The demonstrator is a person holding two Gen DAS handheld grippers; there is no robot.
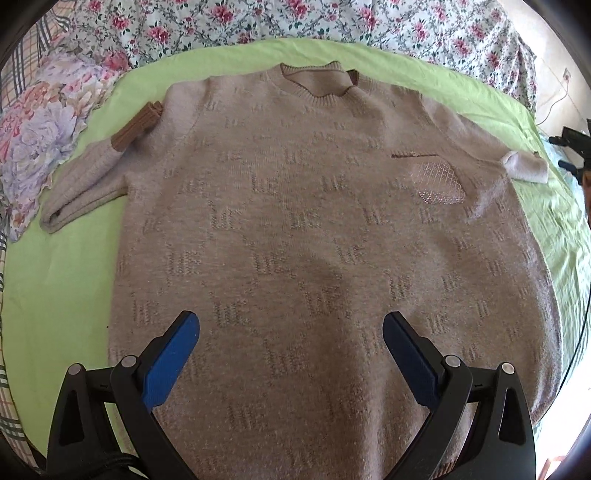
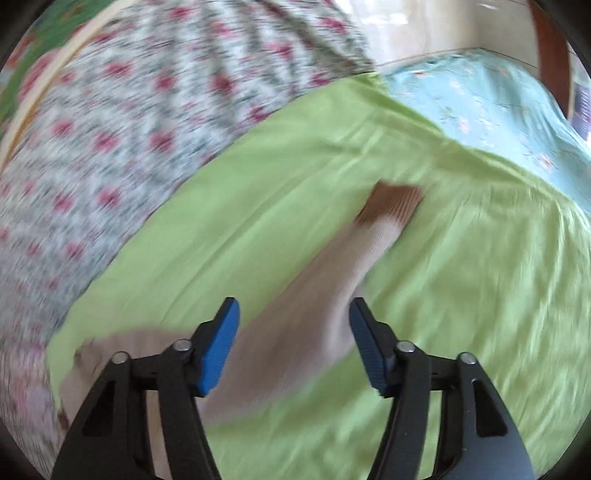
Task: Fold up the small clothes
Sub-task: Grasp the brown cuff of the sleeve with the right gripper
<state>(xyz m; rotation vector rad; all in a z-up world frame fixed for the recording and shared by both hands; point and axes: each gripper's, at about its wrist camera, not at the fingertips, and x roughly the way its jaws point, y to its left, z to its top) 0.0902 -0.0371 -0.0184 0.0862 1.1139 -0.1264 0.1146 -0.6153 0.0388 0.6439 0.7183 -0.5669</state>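
Observation:
A beige knit sweater lies flat, front up, on a lime green sheet, neckline at the far side. Its left sleeve is bent back, its brown cuff near the shoulder. My left gripper is open and empty above the sweater's lower body. In the blurred right wrist view, my right gripper is open and empty above the other sleeve, whose brown cuff points away.
A floral quilt lies behind the green sheet, a flowered pillow at the left. Light blue bedding lies beyond the sheet's far right edge. A dark device stands at the right edge.

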